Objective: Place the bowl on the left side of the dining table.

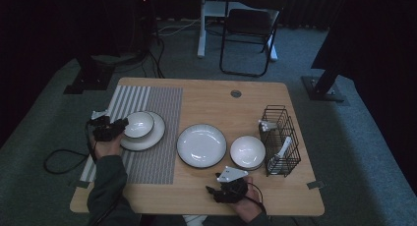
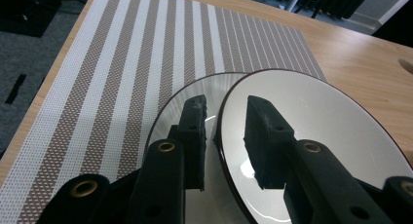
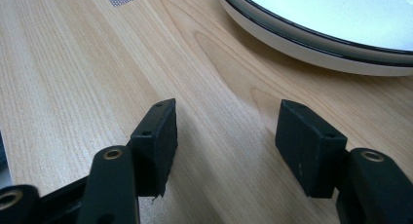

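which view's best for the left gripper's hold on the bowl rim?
Left gripper view: the left gripper straddles the bowl rim, one jaw inside, one outside, above the plate. High view shows the gripper at the bowl's left edge, jaws unclear. Right gripper view: bare table.

High view: fixed above near side, faces forward and down, takes in whole worktop. Left gripper view: close, low over bowl on striped mat, both also in high view. Right gripper view: very close to bare wood, plate rim shared with high view.
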Tool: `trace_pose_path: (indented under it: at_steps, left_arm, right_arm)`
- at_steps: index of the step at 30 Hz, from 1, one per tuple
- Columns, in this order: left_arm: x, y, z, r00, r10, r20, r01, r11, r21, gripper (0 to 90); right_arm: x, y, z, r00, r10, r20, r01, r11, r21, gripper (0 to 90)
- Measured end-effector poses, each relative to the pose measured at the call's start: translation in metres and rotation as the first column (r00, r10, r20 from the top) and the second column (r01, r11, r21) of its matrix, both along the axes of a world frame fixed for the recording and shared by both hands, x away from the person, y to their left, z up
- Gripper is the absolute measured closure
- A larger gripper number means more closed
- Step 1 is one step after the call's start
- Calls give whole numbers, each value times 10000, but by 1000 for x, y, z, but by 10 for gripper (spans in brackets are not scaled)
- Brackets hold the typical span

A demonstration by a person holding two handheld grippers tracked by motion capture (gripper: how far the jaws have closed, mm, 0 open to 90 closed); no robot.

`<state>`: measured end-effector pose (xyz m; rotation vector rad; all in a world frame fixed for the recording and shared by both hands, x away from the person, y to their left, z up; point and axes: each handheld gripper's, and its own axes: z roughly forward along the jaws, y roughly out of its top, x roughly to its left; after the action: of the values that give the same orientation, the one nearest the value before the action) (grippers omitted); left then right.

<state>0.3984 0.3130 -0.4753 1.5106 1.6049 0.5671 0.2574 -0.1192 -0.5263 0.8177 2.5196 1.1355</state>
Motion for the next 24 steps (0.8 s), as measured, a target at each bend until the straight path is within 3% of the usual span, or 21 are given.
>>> trace_pose_path:
  at_steps: [12,24]
  left_arm:
    - [-7,-9,15,9980,-223,592,165,9951,972,667]
    - [-11,-18,20,9934,-676,931,540,9884,1418,577]
  right_arm:
    - [0,0,0,10000,-15,-9,15,10000,-10,403]
    - [0,0,0,10000,-18,-15,18,10000,-5,402]
